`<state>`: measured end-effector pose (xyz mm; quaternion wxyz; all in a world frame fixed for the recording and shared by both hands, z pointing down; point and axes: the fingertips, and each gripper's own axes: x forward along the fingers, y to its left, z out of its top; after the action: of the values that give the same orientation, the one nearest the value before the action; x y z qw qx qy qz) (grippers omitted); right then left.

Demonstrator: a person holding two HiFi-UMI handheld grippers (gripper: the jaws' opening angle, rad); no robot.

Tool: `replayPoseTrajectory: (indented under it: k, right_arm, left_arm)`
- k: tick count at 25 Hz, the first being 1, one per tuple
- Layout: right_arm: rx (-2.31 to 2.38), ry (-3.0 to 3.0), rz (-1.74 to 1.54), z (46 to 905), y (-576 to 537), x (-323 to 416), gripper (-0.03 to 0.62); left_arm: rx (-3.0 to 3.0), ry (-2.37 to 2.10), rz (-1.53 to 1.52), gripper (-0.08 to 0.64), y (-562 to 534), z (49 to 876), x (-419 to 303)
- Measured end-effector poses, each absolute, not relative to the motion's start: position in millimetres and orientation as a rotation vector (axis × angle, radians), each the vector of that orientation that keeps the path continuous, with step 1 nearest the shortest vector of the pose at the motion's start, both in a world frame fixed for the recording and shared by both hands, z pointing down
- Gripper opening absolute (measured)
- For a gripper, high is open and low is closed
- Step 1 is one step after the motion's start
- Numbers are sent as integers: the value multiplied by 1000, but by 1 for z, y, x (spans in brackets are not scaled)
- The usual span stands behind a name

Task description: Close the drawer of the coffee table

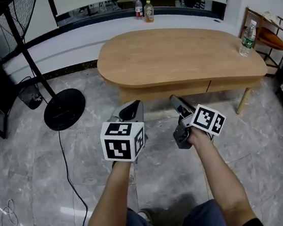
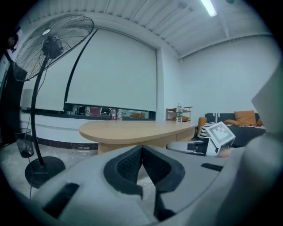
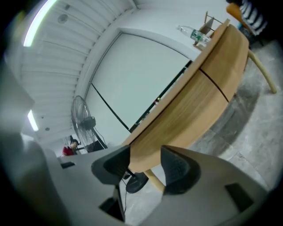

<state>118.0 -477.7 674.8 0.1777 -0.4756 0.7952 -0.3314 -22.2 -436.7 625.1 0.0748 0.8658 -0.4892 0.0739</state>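
Note:
The oval wooden coffee table (image 1: 174, 49) stands ahead of me on the marble floor. Its drawer front (image 1: 164, 90) lies flush with the apron, with a seam at its right end. Both grippers hover over the floor short of the table, touching nothing. My left gripper (image 1: 130, 107) has its pads meeting at the tips (image 2: 142, 152), shut on nothing. My right gripper (image 1: 177, 103) is rolled sideways; its fingers stand apart (image 3: 146, 159) with only the table's edge (image 3: 199, 92) seen through the gap. The right gripper's marker cube (image 2: 219, 134) shows in the left gripper view.
A standing fan's round base (image 1: 64, 108) and its cable (image 1: 68, 165) lie on the floor to the left. A water bottle (image 1: 247, 38) stands on the table's right end. Two bottles (image 1: 144, 10) sit on the window ledge. A rack (image 1: 270, 32) is at the right.

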Motion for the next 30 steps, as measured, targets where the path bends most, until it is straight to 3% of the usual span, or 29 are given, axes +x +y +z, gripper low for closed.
replayPoseTrajectory:
  k: [3, 9, 24, 30]
  right_arm:
    - [-1379, 2373, -857, 651, -462, 116, 188]
    - [-1471, 2557, -702, 573, -448, 113, 86]
    - [-1567, 2813, -457, 235, -423, 66, 20]
    - [-1586, 2845, -392, 141, -415, 39, 11]
  left_arm:
    - [2577, -1476, 228, 3, -427, 618, -25]
    - [2612, -1456, 265, 3, -419, 545, -26]
    - [2600, -1368, 340, 3, -418, 244, -54]
    - [2635, -1354, 312, 3, -417, 153, -69]
